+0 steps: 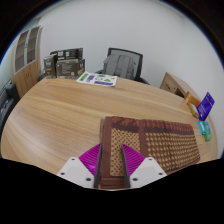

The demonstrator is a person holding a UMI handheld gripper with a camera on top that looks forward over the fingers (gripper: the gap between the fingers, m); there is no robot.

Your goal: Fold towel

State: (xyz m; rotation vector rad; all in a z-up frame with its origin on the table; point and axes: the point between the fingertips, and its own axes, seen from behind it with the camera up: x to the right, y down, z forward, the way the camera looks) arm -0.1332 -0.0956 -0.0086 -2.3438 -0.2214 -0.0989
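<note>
Towel (150, 148), brown with a fine woven pattern and a darker reddish border, lies on the round wooden table (60, 115), and we see it spreading from right between our fingers outward to the right, toward the table's near edge. Its left edge runs as a narrow strip straight down into the gripper (111, 160), where the two magenta pads (91, 157) stand on either side of it. The pads sit close against that strip, and we read the fingers as closed onto the towel's edge, though the contact itself is partly hidden by the cloth. The white finger bodies show just below the pads. The part of the towel beyond the fingers looks doubled, with one layer lying over another and the border forming a frame around the patterned middle. Across the table, well apart from the towel, some papers (98, 78) with green and blue print lie flat near the far edge. A black office chair (124, 64) stands behind them. To the right of the towel, near the table's rim, we see a blue and purple object (206, 104) that we cannot identify. Shelves (27, 50) stand against the far wall on the left.
</note>
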